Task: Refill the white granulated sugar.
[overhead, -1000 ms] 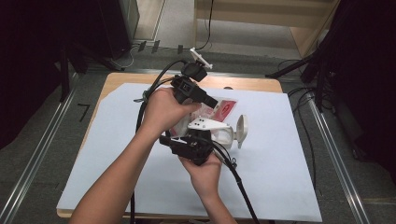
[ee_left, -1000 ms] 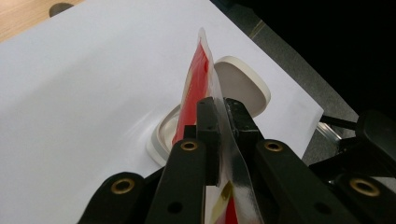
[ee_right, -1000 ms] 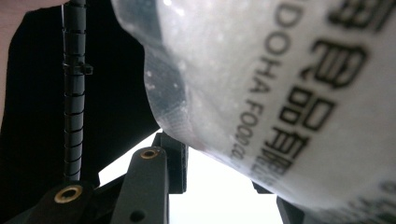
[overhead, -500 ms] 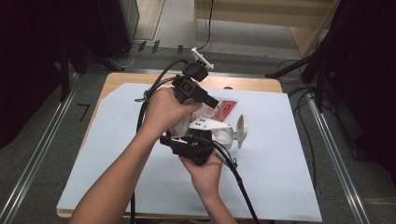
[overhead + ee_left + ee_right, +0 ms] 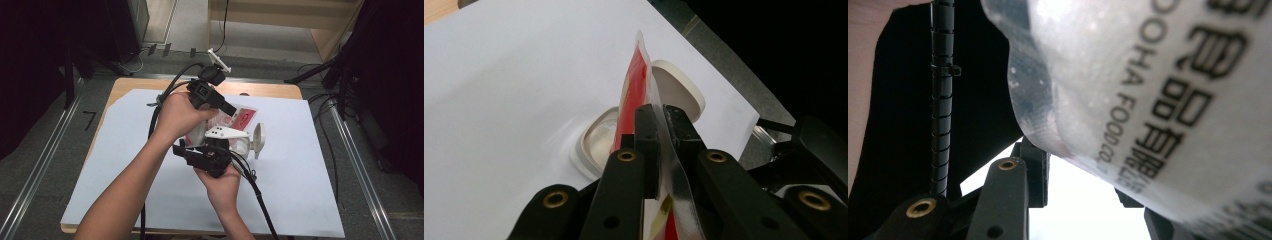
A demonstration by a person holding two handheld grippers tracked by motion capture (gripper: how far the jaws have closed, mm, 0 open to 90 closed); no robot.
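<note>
Between the jaws of our left hand-held gripper (image 5: pixel 663 117) we are pinching the flat sealed edge of a red and white food pouch (image 5: pixel 639 70), up off the bench (image 5: pixel 300 200). Our right hand-held gripper (image 5: pixel 1083 200) is clamping its puffy lower part. It is looking soft, light, crinkly and slippery, so we are taking it by its stiffer edges.

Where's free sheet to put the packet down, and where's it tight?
Free: the white sheet right of the round white lid, out to its right edge; also the left part between the left forearm and the sheet's left edge. Crowded: mid-sheet, where the left gripper and right gripper both hold the red-and-white packet over the lid and container.
</note>
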